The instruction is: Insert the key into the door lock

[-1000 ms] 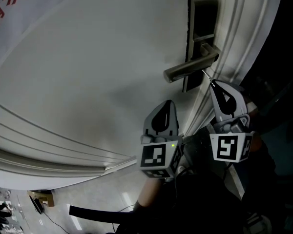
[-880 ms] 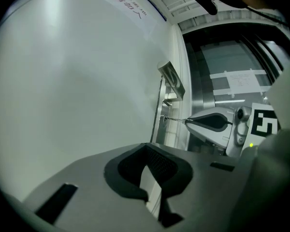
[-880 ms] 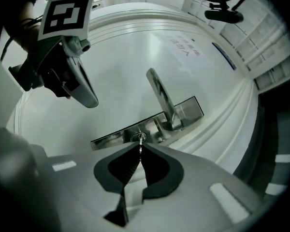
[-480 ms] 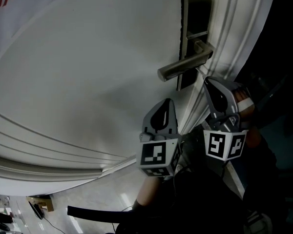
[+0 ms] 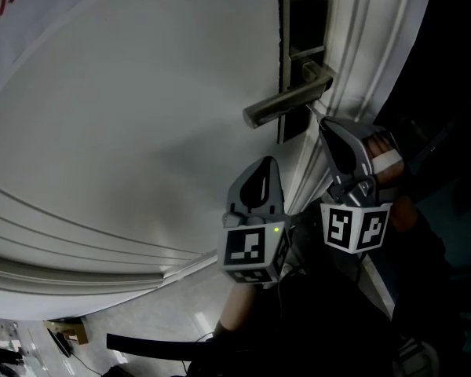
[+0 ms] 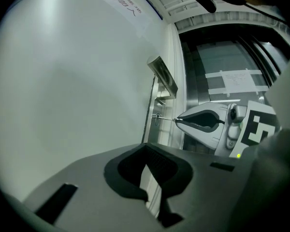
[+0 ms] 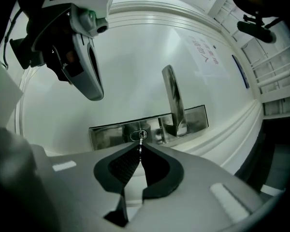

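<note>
Clearly the whole matter turned on one short line: the key [image 7: 140,143] stuck straight out of the right gripper [image 7: 139,148] along that gripper's own axis, pinched firmly between jaws closed on its bow, and its blade pointed directly at the keyhole [image 7: 139,135] in the metal lock plate [image 7: 106,132]. In the right gripper view the keyhole sat just above the jaw tips at the centre of the frame, with the lever handle [image 7: 173,100] rising to its right. The key's tip lay at the mouth of the keyhole; whether it had entered could not be told. From the left gripper view the same blade [image 6: 166,120] appeared as a thin horizontal bar running leftward from the right gripper's nose [image 6: 180,120] to the cylinder [image 6: 157,117], so blade and lock looked to share one axis. Judging by this, the next move called for a straight push along that line, with little sideways correction.

The left gripper [image 5: 265,167] hung lower on the door [image 5: 141,116], well left of the lock, its jaws together and holding nothing. The right was plainly the nearer tool
</note>
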A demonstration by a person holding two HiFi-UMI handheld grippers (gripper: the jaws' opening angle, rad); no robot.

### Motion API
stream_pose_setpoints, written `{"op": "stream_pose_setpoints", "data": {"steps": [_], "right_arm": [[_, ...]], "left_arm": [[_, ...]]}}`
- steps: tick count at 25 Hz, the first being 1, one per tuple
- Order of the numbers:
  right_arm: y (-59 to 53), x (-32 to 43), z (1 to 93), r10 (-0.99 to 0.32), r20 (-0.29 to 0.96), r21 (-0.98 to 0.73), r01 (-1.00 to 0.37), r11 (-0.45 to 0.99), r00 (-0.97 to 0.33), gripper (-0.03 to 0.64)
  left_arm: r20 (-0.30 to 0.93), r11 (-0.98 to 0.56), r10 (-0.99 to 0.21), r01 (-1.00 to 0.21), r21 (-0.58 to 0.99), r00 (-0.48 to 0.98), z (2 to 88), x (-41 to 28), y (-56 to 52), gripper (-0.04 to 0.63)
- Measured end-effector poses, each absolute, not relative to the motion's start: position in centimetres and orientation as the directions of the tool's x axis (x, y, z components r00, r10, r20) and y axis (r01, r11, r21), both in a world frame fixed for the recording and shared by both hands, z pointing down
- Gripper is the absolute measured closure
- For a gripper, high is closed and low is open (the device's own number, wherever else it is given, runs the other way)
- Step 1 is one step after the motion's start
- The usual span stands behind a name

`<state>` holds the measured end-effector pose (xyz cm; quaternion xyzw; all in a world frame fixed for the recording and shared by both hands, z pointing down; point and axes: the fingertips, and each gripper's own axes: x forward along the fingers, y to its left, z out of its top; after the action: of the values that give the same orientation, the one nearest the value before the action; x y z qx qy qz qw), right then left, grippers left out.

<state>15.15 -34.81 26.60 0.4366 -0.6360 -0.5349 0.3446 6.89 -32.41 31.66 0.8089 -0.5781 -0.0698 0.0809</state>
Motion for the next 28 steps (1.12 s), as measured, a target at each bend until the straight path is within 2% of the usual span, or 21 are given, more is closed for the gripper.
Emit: {"op": "stream_pose_setpoints", "data": {"steps": [28], "right_arm": [[-35.29, 14.43, 26.36, -0.950, -0.011, 0.994, -0.106, 0.023, -0.313, 0.604]], "left_arm": [[-0.003, -0.339, -0.937, -0.910, 0.238, 0.348, 31.76, 7.24, -32.94, 0.595]]}}
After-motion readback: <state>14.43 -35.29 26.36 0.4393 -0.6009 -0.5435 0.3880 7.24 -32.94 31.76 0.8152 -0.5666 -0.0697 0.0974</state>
